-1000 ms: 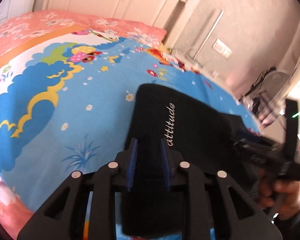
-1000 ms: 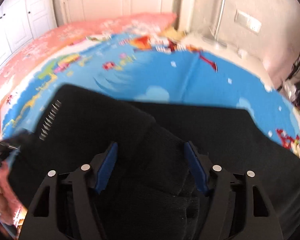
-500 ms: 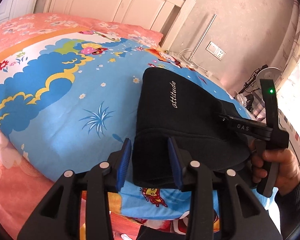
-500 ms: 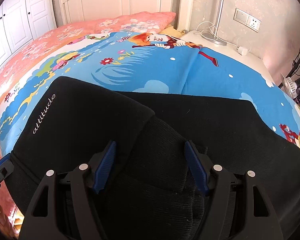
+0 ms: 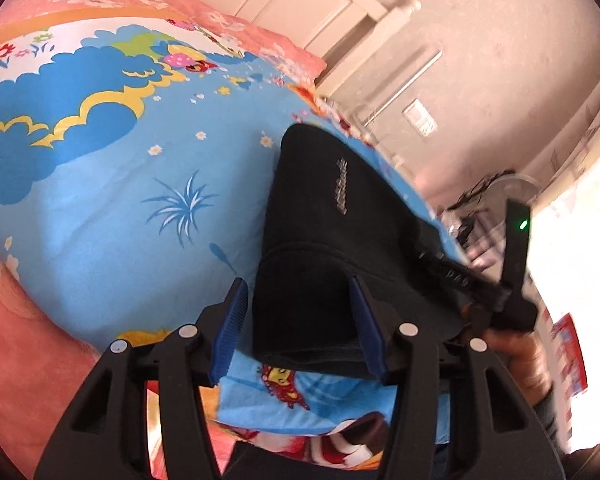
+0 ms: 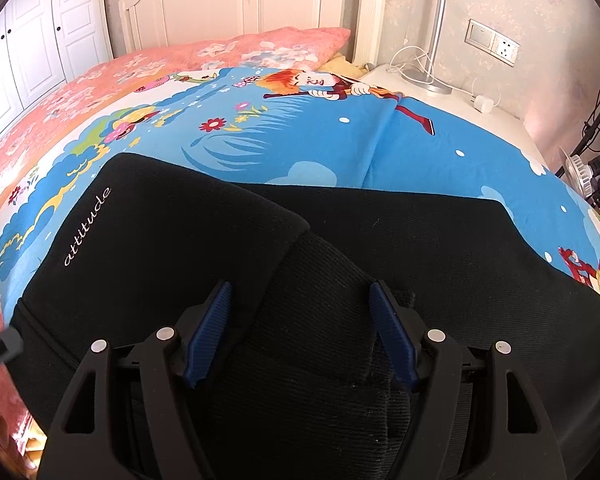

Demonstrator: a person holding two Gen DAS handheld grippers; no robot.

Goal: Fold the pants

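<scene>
The black pants (image 6: 172, 248) lie folded on the blue cartoon bedsheet (image 6: 300, 144), with the white word "attitude" on the top layer. In the left wrist view the pants (image 5: 340, 248) reach the bed's near edge. My left gripper (image 5: 300, 320) is open, its blue pads on either side of the pants' near hem without gripping it. My right gripper (image 6: 300, 332) is open, just above the ribbed waistband at the fold. The right gripper's black body (image 5: 480, 280) also shows in the left wrist view.
A pink floral quilt (image 6: 100, 80) covers the far and left side of the bed. A white headboard (image 6: 240, 4) stands behind. A bedside table (image 6: 440, 92) with a lamp base and cables is at the right. A fan (image 5: 512, 188) stands by the wall.
My left gripper has opened wide and let go of the pants' hem, drawing back toward the bed's edge. The right gripper stays open over the waistband.
</scene>
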